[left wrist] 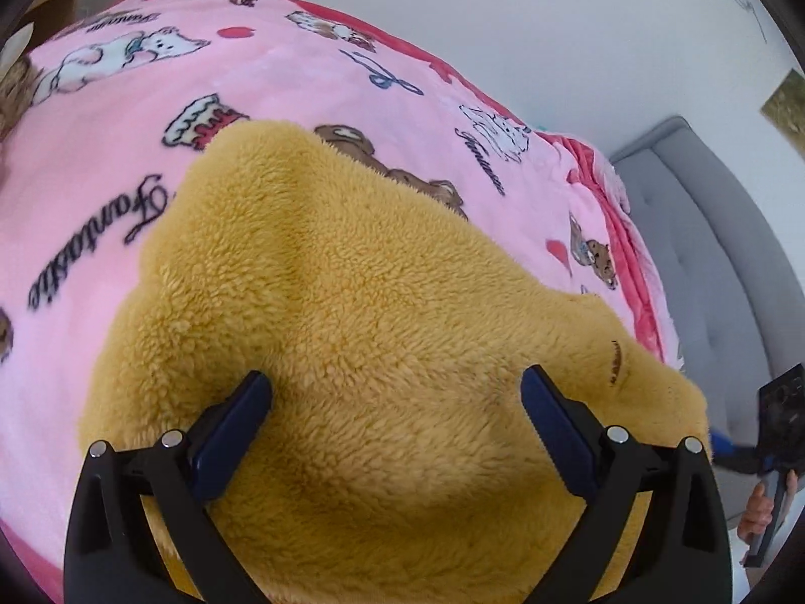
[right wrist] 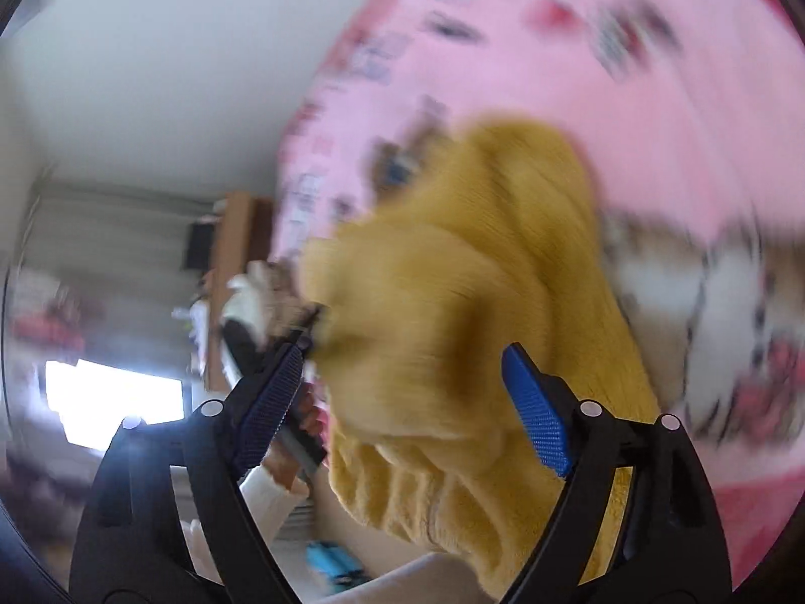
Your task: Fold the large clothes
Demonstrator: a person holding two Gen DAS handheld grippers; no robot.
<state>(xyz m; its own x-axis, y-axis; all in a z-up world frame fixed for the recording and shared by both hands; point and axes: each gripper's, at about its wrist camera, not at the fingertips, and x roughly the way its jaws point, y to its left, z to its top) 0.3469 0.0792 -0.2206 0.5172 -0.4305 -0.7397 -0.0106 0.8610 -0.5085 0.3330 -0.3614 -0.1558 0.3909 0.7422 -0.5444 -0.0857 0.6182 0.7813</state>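
Note:
A mustard-yellow fleece garment (left wrist: 362,312) lies bunched on a bed covered by a pink cartoon-print blanket (left wrist: 151,116). My left gripper (left wrist: 396,387) is open, its blue-padded fingers spread wide just above the fleece, holding nothing. The right wrist view is motion-blurred; there the same yellow garment (right wrist: 468,302) fills the middle, and my right gripper (right wrist: 402,362) is open over its near end, its jaws apart and empty. The other gripper and the hand that holds it (right wrist: 297,402) show at the left of that view, beside the garment.
A grey upholstered headboard (left wrist: 714,251) stands to the right of the bed, against a white wall. The blanket's red border (left wrist: 634,231) marks the bed edge. In the right wrist view a wooden shelf (right wrist: 231,261) and a bright window (right wrist: 115,392) lie beyond the bed.

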